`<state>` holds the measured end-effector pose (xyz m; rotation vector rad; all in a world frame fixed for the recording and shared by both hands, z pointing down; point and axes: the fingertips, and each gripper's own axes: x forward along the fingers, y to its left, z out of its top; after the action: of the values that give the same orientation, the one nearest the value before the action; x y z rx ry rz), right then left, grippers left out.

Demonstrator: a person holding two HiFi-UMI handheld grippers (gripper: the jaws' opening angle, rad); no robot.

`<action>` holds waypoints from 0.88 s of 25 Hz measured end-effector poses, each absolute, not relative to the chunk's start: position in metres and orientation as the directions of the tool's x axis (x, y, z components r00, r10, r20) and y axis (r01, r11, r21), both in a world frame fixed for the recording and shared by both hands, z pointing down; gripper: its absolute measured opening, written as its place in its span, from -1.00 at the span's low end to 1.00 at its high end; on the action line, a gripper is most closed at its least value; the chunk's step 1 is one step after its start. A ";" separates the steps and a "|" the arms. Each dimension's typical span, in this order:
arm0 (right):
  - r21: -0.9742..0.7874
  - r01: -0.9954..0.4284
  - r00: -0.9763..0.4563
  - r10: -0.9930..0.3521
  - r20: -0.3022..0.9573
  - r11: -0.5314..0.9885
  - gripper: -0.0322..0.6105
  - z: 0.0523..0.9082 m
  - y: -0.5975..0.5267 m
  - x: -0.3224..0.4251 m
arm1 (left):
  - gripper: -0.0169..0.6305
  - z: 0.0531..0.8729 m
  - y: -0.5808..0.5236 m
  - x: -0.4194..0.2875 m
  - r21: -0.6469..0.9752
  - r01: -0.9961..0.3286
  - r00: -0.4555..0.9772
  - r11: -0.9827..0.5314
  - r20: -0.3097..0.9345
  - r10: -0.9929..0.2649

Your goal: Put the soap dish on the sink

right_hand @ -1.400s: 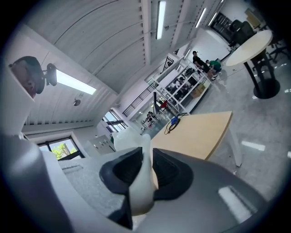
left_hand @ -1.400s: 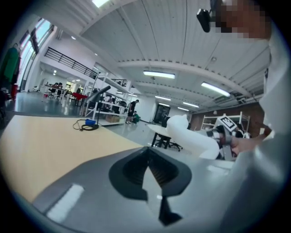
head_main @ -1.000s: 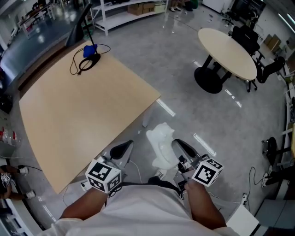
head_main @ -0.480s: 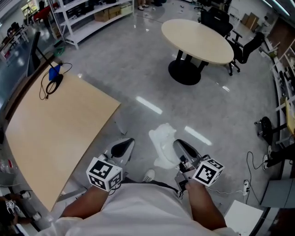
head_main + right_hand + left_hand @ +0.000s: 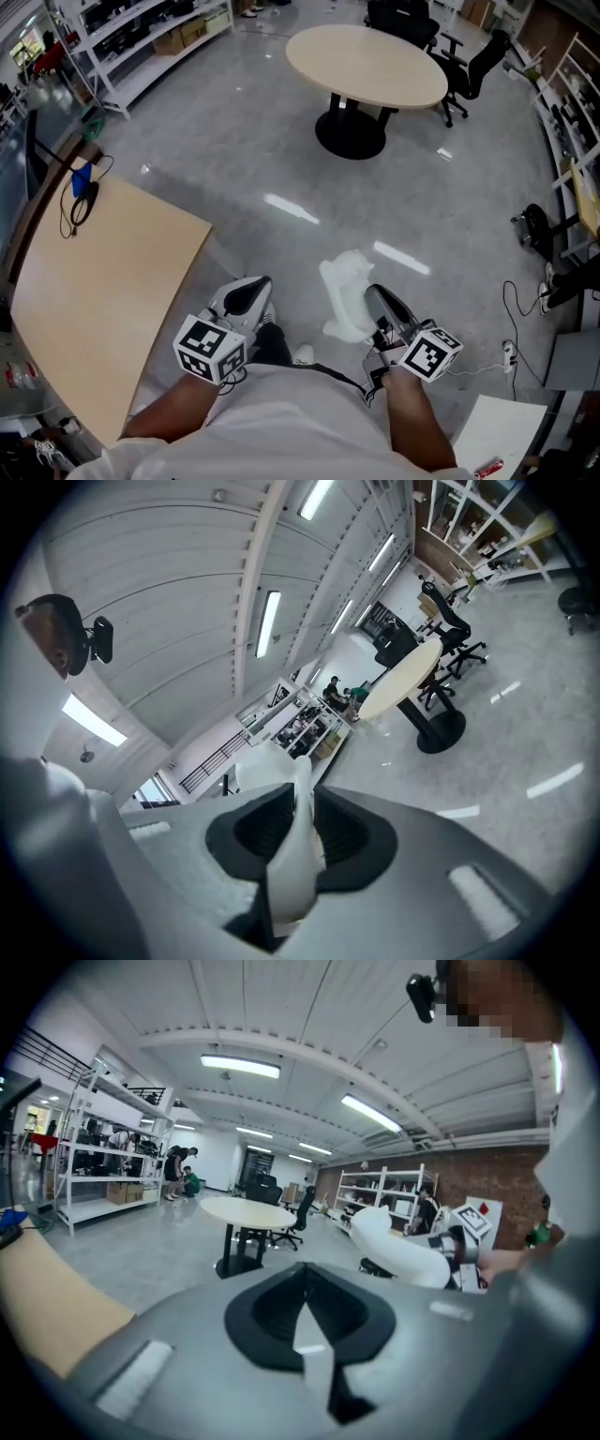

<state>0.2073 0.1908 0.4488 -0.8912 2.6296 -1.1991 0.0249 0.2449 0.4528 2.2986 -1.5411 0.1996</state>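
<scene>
The soap dish (image 5: 348,292) is a white, curved, moulded piece held up over the grey floor. My right gripper (image 5: 377,298) is shut on the dish's near edge. In the right gripper view the dish (image 5: 296,850) stands on edge between the two jaws of the right gripper (image 5: 302,797). My left gripper (image 5: 247,296) is level with it on the left, shut, with nothing in it. The left gripper view shows the left gripper (image 5: 305,1279) with its jaws met, and the dish (image 5: 403,1252) off to the right. No sink is in view.
A light wooden table (image 5: 94,281) runs along the left, with a blue device and a black cable (image 5: 81,185) at its far end. A round table (image 5: 366,58) with office chairs (image 5: 473,56) stands ahead. Shelving (image 5: 141,33) lines the back left. A cable (image 5: 511,309) lies on the floor at right.
The whole view has swung: the wooden table has slid off to the left and the round table has come to the middle. Both grippers keep their place before the body, the dish still held.
</scene>
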 end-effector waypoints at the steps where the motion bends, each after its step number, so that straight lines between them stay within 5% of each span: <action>1: -0.723 -0.470 -0.814 -0.565 0.134 0.506 -0.68 0.451 0.189 0.210 | -0.92 0.454 0.240 0.028 0.223 -0.910 0.406 -0.348 0.317 -0.857; 22: -0.697 -0.594 -0.687 -0.705 0.179 0.401 -0.68 0.448 0.064 0.210 | -0.92 0.455 0.067 0.030 0.248 -0.809 0.587 -0.533 0.290 -0.756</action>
<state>0.2095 0.0641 0.4476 -1.1697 2.5062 -1.1555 0.0296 0.0672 0.4546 2.4646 -1.2672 0.2081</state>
